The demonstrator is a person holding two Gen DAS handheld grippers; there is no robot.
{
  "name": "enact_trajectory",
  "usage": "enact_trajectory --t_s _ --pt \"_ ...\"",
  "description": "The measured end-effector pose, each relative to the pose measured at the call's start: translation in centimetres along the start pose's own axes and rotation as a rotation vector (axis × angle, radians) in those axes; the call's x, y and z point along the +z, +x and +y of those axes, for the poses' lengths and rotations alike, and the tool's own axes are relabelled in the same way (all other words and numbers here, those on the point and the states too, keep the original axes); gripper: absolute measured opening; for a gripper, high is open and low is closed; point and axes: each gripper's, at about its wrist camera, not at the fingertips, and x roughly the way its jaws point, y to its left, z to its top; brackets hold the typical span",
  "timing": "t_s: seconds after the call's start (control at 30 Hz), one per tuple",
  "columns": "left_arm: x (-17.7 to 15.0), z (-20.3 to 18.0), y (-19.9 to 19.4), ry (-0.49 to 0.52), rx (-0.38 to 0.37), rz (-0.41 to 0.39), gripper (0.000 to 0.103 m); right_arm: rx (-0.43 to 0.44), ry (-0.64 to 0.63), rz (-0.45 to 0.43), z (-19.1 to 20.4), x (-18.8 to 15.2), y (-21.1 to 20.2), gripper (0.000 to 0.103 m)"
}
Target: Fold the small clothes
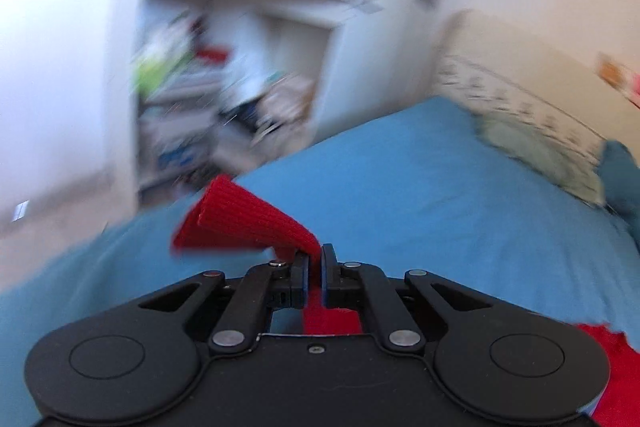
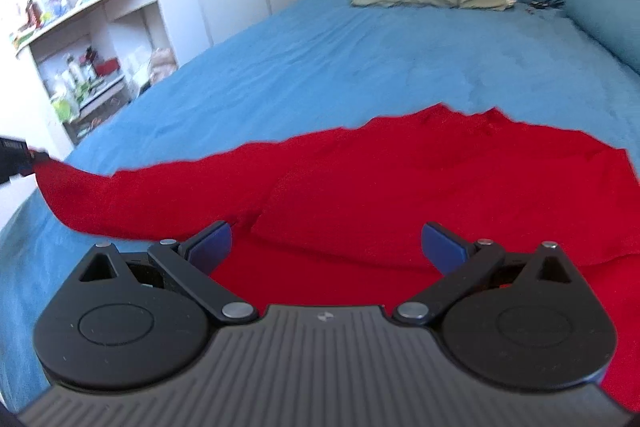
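Your left tongs (image 1: 316,259) pinch only the cuff of the red sweater (image 2: 400,187) spread mid-frame on the bed (image 2: 340,59); a tug may slip it. Right tongs (image 2: 326,247) hover spread above it.

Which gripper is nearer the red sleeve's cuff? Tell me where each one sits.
Left. The left gripper is shut on the red sleeve just behind its cuff. The right gripper hangs open over the garment's body, well away from the cuff.
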Motion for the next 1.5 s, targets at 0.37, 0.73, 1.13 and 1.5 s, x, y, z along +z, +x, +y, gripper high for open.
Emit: enact_trajectory --t_s 0.37,0.73,1.13,1.5 --pt "-4.7 -30.2 -4.3 0.412 -0.422 -0.018 0.005 -0.139 0.097 -0.08 -11.9 1.1 -6.7 0.103" --pt "-22.0 -41.4 -0.2 0.608 -0.506 0.341 0.006 -0.296 0.157 0.009 -24.7 -2.3 -9.0 0.103" --pt "-18.2 -35.7 -3.5 0.602 -0.505 0.247 0.076 -0.245 0.188 -0.017 -23.5 -1.4 -8.0 0.103" --pt "-14.7 -23.3 -0.7 0.518 -0.266 0.234 0.078 -0.125 -0.057 0.012 -14.6 1.2 0.3 0.098"
